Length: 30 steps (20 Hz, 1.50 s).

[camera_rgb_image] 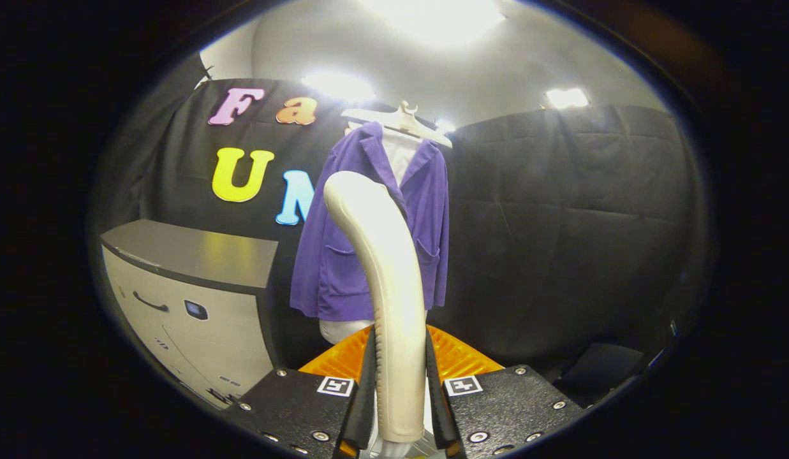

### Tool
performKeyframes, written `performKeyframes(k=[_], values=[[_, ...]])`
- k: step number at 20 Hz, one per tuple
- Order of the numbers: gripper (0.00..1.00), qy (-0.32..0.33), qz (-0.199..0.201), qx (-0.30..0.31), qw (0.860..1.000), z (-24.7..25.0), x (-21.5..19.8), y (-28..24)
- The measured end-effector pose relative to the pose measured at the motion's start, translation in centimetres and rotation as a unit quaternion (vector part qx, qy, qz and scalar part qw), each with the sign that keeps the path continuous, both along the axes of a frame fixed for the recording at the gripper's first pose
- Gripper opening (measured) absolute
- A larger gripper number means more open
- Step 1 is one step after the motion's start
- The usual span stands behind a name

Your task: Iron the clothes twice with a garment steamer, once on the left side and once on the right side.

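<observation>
**Steamer gripped, jacket ahead and not yet reached**

Gripper view: gripper (399,389) closed on the garment steamer (384,280), one finger pressing each flank of its pale handle low down, so held firmly enough to be carried and swept. Handle rising between the fingers and curving up and forward, its rounded top overlapping the lower front of the purple jacket (375,229) from this angle; overlap reads as line of sight only, with the steamer apparently well short of the cloth. Orange part (461,357) just beyond the fingers, behind the handle's base; cannot tell what it belongs to.

Jacket hung on a white hanger (400,121) over a white form, open at the front and facing the fingers, hanging free so both front panels can be stroked top to bottom. Grey-topped cabinet (190,287) standing beside it, apart from the cloth.

Judged stage: approach, neither left nor right pass yet begun. Likely need next: closing the gap and bringing the steamer against one panel; risk of catching a lapel or pocket edge
</observation>
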<state>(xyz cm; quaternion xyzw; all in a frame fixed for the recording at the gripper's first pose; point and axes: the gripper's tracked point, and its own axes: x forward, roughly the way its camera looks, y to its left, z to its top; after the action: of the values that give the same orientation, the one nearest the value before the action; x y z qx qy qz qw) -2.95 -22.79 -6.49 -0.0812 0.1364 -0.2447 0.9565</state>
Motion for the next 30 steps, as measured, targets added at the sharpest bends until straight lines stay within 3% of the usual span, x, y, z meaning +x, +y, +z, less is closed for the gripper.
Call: performKeyframes(k=[4,13,30], values=[[0.37,-0.030,0.008,-0.005,1.000,3.4,-1.9,2.5],[0.37,-0.053,0.024,-0.020,0.998,5.0,-5.2,8.9],[0.37,-0.057,0.025,-0.027,0.998,5.2,-5.0,13.1]])
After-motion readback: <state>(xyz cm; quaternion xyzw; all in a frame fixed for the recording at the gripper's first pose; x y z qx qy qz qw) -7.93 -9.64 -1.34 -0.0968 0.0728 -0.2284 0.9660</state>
